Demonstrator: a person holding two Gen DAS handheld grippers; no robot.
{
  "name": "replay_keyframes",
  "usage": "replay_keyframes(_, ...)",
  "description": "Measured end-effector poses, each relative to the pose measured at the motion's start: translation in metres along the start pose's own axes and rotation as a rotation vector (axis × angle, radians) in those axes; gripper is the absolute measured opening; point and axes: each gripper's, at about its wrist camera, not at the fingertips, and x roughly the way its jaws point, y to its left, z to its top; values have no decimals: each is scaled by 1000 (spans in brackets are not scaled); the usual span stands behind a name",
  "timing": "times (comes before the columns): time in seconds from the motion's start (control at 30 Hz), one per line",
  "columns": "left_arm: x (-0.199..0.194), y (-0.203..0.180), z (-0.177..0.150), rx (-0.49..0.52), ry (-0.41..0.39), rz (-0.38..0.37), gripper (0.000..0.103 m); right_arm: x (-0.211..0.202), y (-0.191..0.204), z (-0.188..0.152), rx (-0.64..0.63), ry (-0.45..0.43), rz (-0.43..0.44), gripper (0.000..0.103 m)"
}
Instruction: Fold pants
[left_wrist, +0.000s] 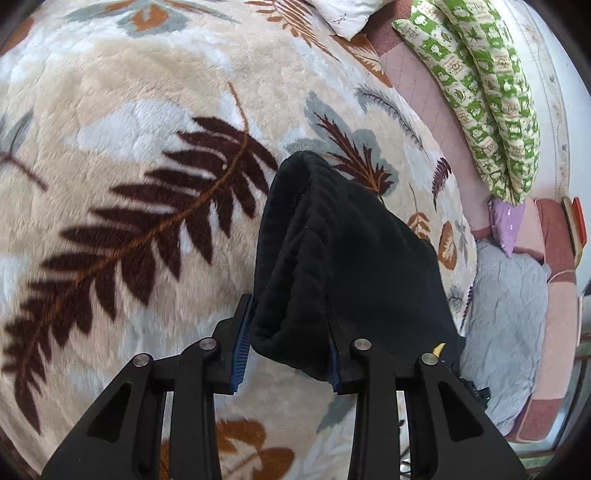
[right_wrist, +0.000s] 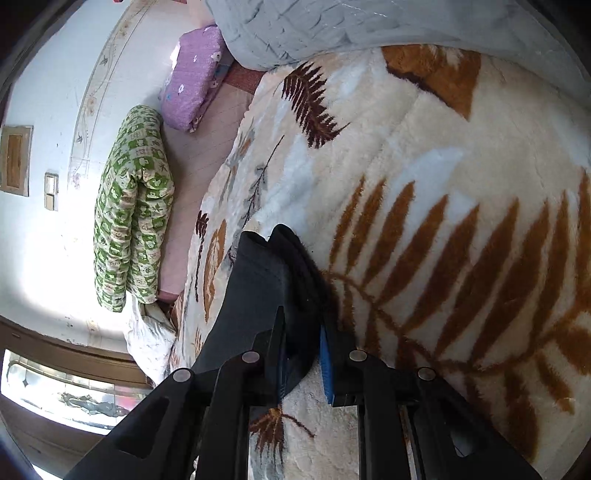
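Squeezing a thick bunch of the black pants (left_wrist: 332, 258) in the left claw (left_wrist: 286, 343). Pinching a thinner edge of them in the right claw (right_wrist: 303, 354). Hanging over the leafy blanket (left_wrist: 129, 129) on the bed, near a green quilt (left_wrist: 480, 92).

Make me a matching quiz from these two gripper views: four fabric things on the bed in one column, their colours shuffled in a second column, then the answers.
Things:
1. pants
2. blanket
3. rolled quilt
4. small cushion

Colours:
A. purple with little flowers
B. black
C. green and cream check
D. cream with brown fern leaves

Pairs: 1-B, 2-D, 3-C, 4-A

Both the left gripper and the right gripper are clamped on the pants.
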Motion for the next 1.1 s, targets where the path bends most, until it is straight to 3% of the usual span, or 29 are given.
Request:
replay_keyframes(0.1, -10, -4, -4, 34, -44, 48, 31, -4, 8, 0, 1, -8, 15, 15)
replay_keyframes(0.27, -3, 11, -7, -6, -35, 45, 31, -16, 22, 2, -29, -4, 39, 15)
replay_keyframes(0.47, 2, 5, -7, 47, -31, 84, 33, 1, 6, -8, -86, -10, -63, 12)
replay_keyframes(0.57, -10, 5, -14, 39, -19, 81, 36, -1, 19, -11, -159, -9, -101, 20)
replay_keyframes(0.73, -50, -10, -48, 64, -136, 221, 48, -43, 26, -2, -106, -29, -70, 39)
replay_keyframes(0.8, -57, -39, -67, 145, -168, 236, 48, -70, 30, 4, -112, -60, -46, 46)
replay_keyframes(0.87, -53, -85, -91, 252, -159, 187, 48, -89, 34, 10, -124, -72, -54, 51)
replay_keyframes(1.0, -5, -190, -143, 465, 3, 43, 49, -103, 45, 20, -172, -32, -64, 53)
replay_keyframes(1.1, 53, -261, -181, 534, 126, -20, 49, -101, 47, 25, -177, 12, -55, 54)
